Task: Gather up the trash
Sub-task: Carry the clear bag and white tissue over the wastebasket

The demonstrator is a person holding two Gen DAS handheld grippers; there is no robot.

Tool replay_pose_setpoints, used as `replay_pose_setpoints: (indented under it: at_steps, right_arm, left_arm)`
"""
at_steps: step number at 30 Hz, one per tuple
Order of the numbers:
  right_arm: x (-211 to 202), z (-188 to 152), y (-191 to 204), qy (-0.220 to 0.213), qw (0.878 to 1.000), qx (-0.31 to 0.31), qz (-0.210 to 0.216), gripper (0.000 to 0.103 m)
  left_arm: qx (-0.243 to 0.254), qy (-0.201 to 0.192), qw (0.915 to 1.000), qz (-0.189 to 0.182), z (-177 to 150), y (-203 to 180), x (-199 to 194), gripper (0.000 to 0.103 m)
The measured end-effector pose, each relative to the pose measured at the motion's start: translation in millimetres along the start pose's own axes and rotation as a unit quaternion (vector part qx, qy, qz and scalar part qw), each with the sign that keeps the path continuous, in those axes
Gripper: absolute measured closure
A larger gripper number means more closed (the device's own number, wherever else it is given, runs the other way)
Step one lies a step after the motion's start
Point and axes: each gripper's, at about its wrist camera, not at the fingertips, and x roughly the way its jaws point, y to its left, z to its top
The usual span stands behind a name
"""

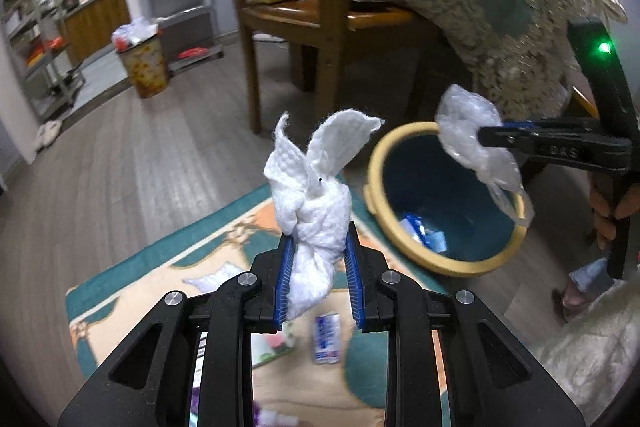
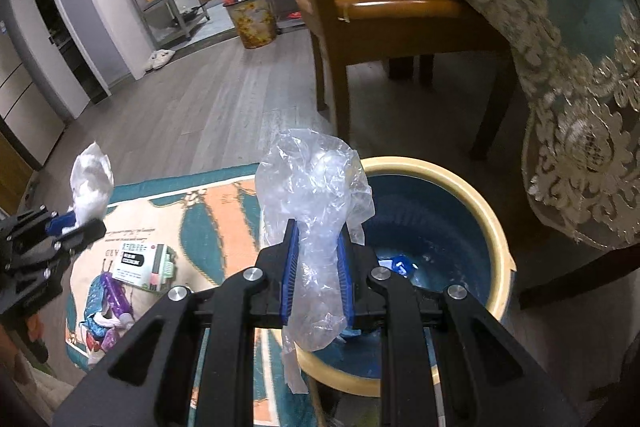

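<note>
My left gripper [image 1: 319, 241] is shut on a crumpled white tissue [image 1: 316, 183] and holds it above the patterned rug, left of the bin. My right gripper [image 2: 318, 231] is shut on a clear crumpled plastic bag [image 2: 316, 187] over the near rim of the blue bin with a cream rim [image 2: 496, 223]. The bin [image 1: 400, 143] holds a few blue and white scraps at its bottom. The right gripper with the plastic bag [image 1: 472, 143] shows over the bin in the left wrist view. The left gripper with the tissue [image 2: 90, 183] shows at the left of the right wrist view.
On the rug [image 2: 208, 211] lie a white and black box [image 2: 142, 261], purple wrappers [image 2: 110, 291] and a small blue and white packet [image 1: 327, 339]. A wooden chair [image 2: 400, 11] and a table draped in a teal lace cloth [image 2: 560, 27] stand behind the bin. A full floral bin [image 1: 146, 67] stands far back.
</note>
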Motion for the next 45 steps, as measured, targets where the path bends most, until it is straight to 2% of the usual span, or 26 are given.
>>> replay_pose_setpoints:
  at_steps: [8, 18, 29, 35, 41, 45]
  right_arm:
    - [4, -3, -27, 0.009, 1.000, 0.015, -0.008, 0.085]
    - [11, -5, -47, 0.019, 0.999, 0.028, -0.014, 0.085]
    - [24, -12, -57, 0.043, 0.998, 0.032, -0.028, 0.085]
    - [32, -13, -58, 0.057, 0.997, 0.037, -0.033, 0.085]
    - [24, -11, -57, 0.038, 0.998, 0.032, -0.046, 0.085]
    - [16, -13, -73, 0.025, 0.997, 0.053, -0.058, 0.085]
  left_arm:
    - [0.014, -0.005, 0.9996, -0.025, 16, -35, 18, 0.077]
    - [0.045, 0.020, 0.9978, -0.044, 18, -72, 54, 0.077]
    - [0.060, 0.050, 0.9957, -0.050, 14, -86, 84, 0.077]
    - [0.048, 0.067, 0.9945, -0.065, 11, -94, 99, 0.077]
    - [0.032, 0.045, 0.9965, -0.063, 22, -99, 103, 0.077]
    - [0.034, 0.034, 0.9970, -0.061, 28, -105, 106, 0.077]
